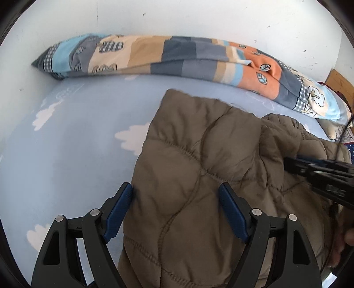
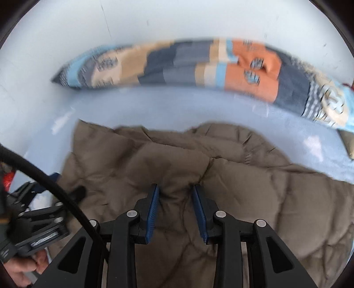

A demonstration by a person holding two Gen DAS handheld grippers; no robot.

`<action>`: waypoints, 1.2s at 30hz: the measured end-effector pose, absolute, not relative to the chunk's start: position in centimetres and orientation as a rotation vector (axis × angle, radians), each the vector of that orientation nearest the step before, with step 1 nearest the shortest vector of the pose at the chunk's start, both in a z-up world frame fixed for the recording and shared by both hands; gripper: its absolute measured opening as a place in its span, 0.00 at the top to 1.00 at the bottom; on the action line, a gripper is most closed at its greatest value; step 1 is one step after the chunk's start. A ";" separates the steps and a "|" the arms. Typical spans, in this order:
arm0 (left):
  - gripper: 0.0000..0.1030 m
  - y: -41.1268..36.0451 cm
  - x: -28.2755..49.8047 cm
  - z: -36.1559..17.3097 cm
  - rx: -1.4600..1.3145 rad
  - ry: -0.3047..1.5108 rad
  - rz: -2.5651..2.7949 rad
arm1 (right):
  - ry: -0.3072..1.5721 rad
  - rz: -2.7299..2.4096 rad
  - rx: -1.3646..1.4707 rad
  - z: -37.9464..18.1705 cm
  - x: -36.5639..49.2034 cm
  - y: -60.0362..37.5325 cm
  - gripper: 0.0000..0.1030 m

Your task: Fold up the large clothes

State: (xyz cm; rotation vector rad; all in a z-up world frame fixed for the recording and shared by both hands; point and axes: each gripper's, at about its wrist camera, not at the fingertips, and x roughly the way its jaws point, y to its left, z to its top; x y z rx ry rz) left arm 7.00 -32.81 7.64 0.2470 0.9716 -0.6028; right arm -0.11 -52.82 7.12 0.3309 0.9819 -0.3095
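Observation:
An olive-brown quilted jacket (image 1: 199,155) lies on the bed, its left edge folded straight. My left gripper (image 1: 174,187) hangs open and wide over that edge. One blue pad (image 1: 117,212) is beside the edge and the other pad (image 1: 232,212) is over the fabric. In the right wrist view the jacket (image 2: 276,188) is rumpled. My right gripper (image 2: 176,187) is narrow, with a bunched ridge of the jacket pinched between its pads. The same right gripper (image 1: 289,164) reaches in from the right edge of the left wrist view.
A blue sheet with white clouds (image 1: 73,144) covers the bed. A rolled patchwork quilt (image 1: 154,55) lies along the white wall (image 1: 177,17). A wooden board (image 1: 338,79) stands at the far right. A black cable (image 2: 55,183) and a person's hand (image 2: 22,270) show at the lower left.

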 end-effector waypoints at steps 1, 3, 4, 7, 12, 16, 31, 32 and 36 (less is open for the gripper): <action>0.23 -32.8 7.1 7.4 0.244 0.983 -0.604 | 1.007 -0.313 0.343 6.2 0.3 -53.2 0.66; 0.23 -32.8 7.2 7.2 0.237 0.991 -0.605 | 1.032 -0.302 0.396 4.8 0.8 -54.3 0.66; 0.23 -32.8 7.2 7.3 0.237 0.993 -0.607 | 1.029 -0.296 0.424 4.6 0.8 -54.7 0.66; 0.23 -32.4 7.1 7.9 0.207 1.003 -0.622 | 1.009 -0.287 0.482 5.0 0.0 -55.5 0.67; 0.23 -31.4 6.9 9.7 0.148 0.997 -0.664 | 0.886 -0.262 0.541 9.1 -4.4 -55.4 0.65; 0.23 -31.2 5.9 11.5 0.124 0.965 -0.728 | 0.800 -0.348 0.538 12.0 -10.8 -56.2 0.63; 0.23 -35.4 -0.9 8.6 0.315 1.015 -0.943 | 0.802 -0.574 0.688 8.0 -25.4 -58.4 0.63; 0.23 -35.5 -0.7 8.4 0.312 1.022 -0.940 | 0.812 -0.569 0.710 7.4 -25.5 -58.7 0.62; 0.20 -36.4 -0.4 7.4 0.332 1.037 -0.931 | 0.821 -0.541 0.761 5.6 -25.1 -59.4 0.62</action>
